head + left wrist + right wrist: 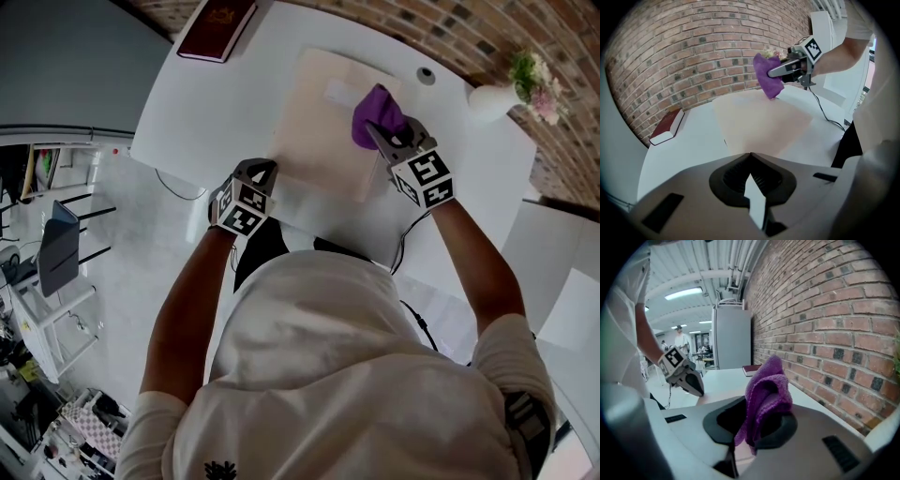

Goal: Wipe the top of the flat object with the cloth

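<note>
Beige flat board (314, 131) met the left gripper (269, 167) at its near edge, jaws pressed together (pinching it or not, unclear). Beyond, the right gripper (375, 133) clamped the purple cloth (377, 108) over the board's far side. Pressed hard, the board might skid across the white table (197, 103).

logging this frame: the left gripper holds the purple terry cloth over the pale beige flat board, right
No, the right gripper holds the purple terry cloth over the pale beige flat board; the right gripper view shows it pinched between those jaws.
</note>
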### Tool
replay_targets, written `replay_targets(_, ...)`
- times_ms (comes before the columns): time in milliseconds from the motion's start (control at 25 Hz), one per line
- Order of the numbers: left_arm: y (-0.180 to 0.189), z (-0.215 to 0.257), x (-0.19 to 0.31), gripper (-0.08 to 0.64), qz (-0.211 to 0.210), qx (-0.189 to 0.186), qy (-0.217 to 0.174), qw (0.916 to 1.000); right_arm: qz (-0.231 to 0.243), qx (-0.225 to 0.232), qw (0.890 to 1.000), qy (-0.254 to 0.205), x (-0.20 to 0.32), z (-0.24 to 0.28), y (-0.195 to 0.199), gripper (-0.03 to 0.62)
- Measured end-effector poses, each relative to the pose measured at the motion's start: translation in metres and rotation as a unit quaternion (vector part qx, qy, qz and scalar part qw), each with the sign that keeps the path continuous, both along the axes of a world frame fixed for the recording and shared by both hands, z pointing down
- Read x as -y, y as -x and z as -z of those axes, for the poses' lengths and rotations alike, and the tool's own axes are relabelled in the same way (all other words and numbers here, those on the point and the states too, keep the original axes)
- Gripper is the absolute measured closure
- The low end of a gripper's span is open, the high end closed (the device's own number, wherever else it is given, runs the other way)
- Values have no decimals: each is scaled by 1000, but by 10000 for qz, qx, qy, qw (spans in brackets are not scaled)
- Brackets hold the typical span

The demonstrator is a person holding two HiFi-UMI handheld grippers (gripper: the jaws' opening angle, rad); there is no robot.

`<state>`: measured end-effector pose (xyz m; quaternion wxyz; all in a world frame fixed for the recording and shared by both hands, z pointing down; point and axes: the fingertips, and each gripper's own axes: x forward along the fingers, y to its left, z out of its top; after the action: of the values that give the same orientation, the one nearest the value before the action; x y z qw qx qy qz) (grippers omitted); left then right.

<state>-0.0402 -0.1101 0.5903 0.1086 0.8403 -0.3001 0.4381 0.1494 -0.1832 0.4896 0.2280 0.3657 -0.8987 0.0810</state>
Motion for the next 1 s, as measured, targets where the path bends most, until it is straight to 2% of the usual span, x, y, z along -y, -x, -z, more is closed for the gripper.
replay_targets(120, 0, 0, -1, 535, -12, 13, 10, 10000, 263, 212, 9993, 176, -41, 1, 20, 515)
replay_targets(320, 0, 1, -1, 535, -21, 24, -6, 10000, 723, 575, 9931, 717, -110, -9, 52, 515)
replay_targets(440, 0, 0, -2, 535, -32, 48, -12, 10000, 751, 632, 9903, 988, -130, -25, 55, 515)
replay_targets(760, -2, 0, -2, 535, -56, 83, -11, 9999, 276, 279, 9947, 954, -103, -68, 16, 515)
replay_targets(1000, -2, 0, -2, 535, -88, 119, -27, 9999, 21, 195, 9969, 763, -72, -73, -6, 515)
